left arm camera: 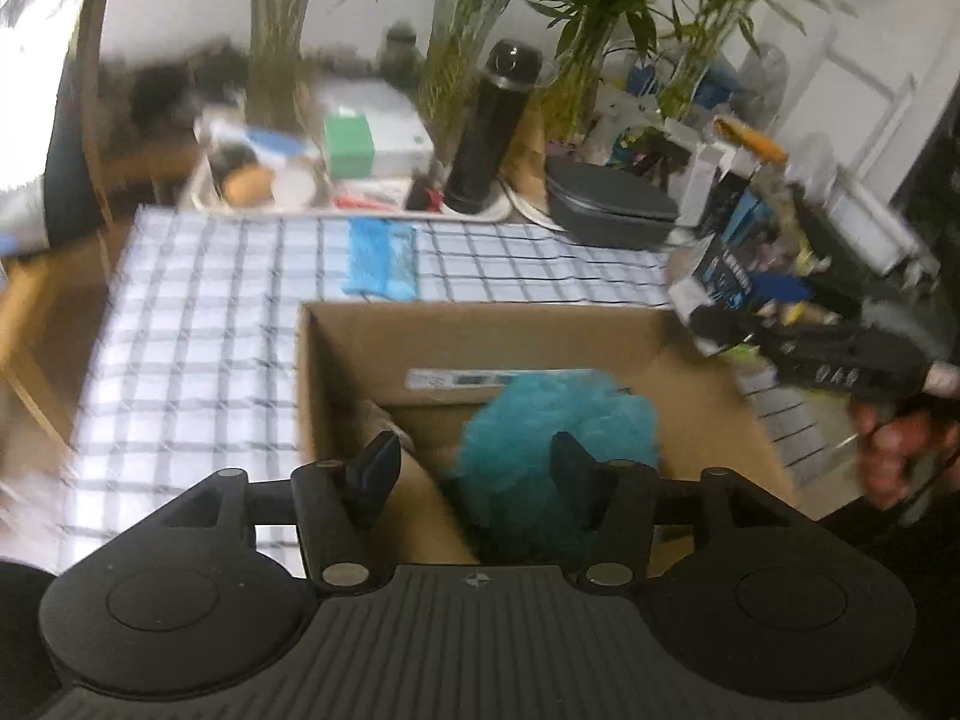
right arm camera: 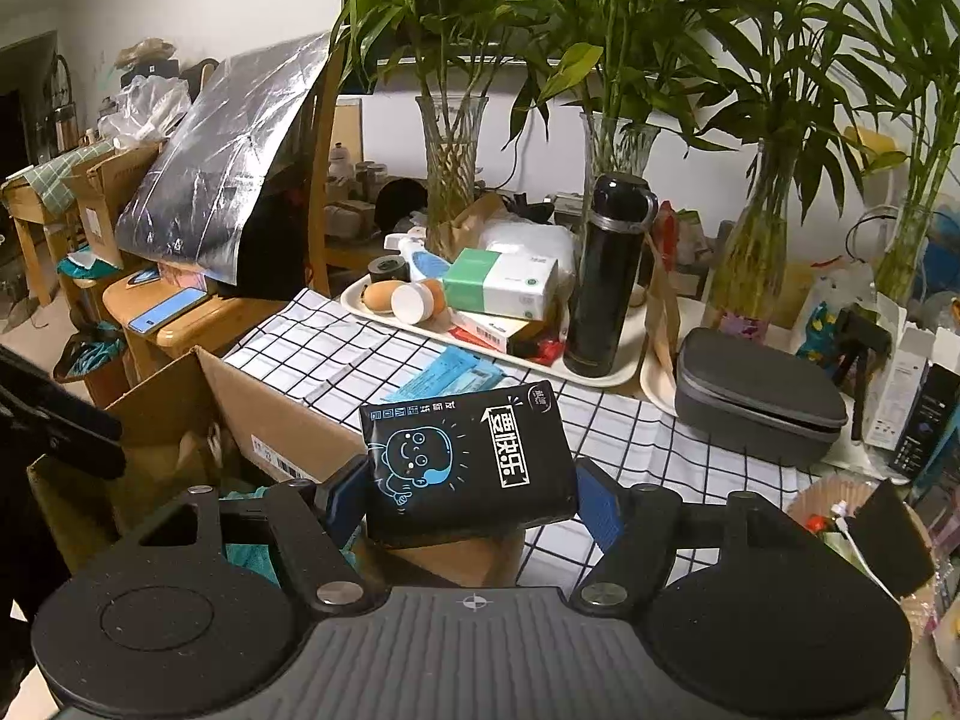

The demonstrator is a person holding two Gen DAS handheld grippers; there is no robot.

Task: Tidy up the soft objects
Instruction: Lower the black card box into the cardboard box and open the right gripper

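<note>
Your right gripper (right arm camera: 474, 498) has blue pads (right arm camera: 600, 507) and holds a black tissue pack (right arm camera: 468, 468) printed with a light-blue cartoon face and white characters. Below your left gripper (left arm camera: 477, 462), a teal bath pouf (left arm camera: 558, 438) lies in the brown cardboard box (left arm camera: 336, 360). The tablecloth (left arm camera: 198, 330) is white with a black grid, and a blue packet (left arm camera: 381, 261) lies on it.

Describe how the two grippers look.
Both are matte black, with a ribbed body, two round discs, silver pivot screws and a small crosshair mark. The left gripper has black fingers; the right gripper has blue pads.
</note>
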